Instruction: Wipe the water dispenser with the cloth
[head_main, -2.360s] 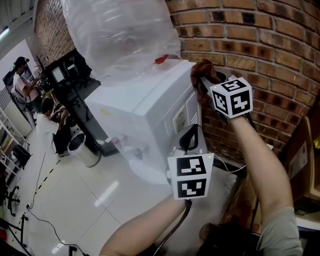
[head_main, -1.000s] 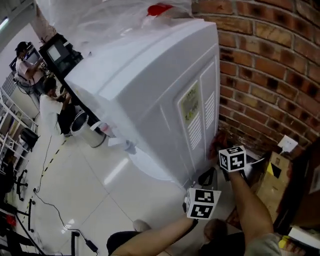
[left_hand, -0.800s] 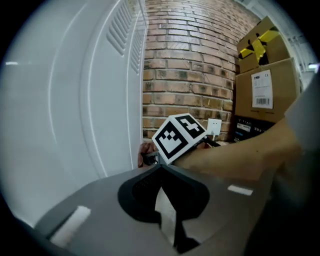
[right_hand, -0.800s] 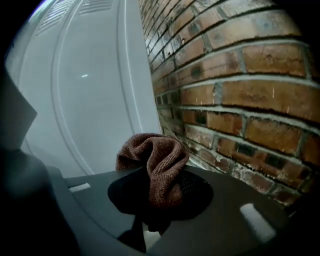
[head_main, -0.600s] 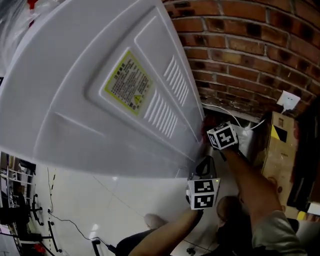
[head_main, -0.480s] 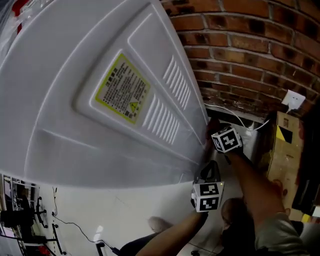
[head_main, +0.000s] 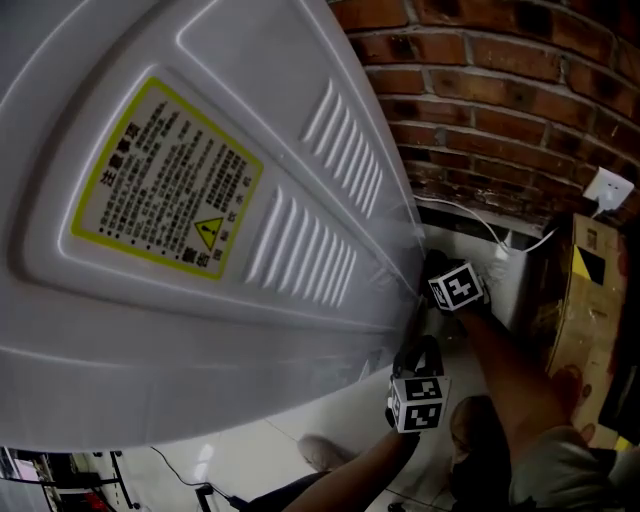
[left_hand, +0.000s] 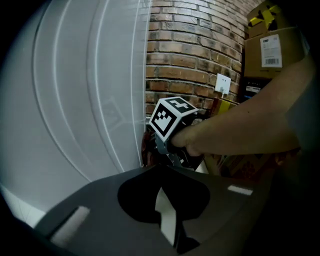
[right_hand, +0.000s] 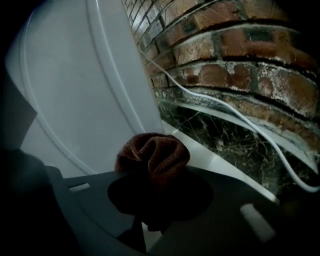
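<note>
The white water dispenser (head_main: 200, 330) fills the head view, its side panel carrying a yellow-edged label (head_main: 165, 180) and vent slots. My right gripper (head_main: 435, 270) is low at the panel's rear edge, close to the brick wall. In the right gripper view it (right_hand: 152, 167) is shut on a bunched brown cloth (right_hand: 152, 152), which sits beside the dispenser's white panel (right_hand: 75, 95). My left gripper (head_main: 424, 355) hangs just below, near the same edge. Its jaws (left_hand: 160, 170) look shut with nothing in them; ahead are the right gripper's marker cube (left_hand: 171, 116) and a bit of cloth (left_hand: 146, 149).
A brick wall (head_main: 500, 90) stands right behind the dispenser. A white cable (right_hand: 225, 107) runs along its base to a wall socket (head_main: 610, 188). Cardboard boxes (head_main: 590, 300) stand at the right. Pale tiled floor (head_main: 330, 440) shows below the dispenser.
Both grippers have come down from the dispenser's top to its lower rear edge, the cloth still in the right one. The head view has dropped closer to the side panel.
</note>
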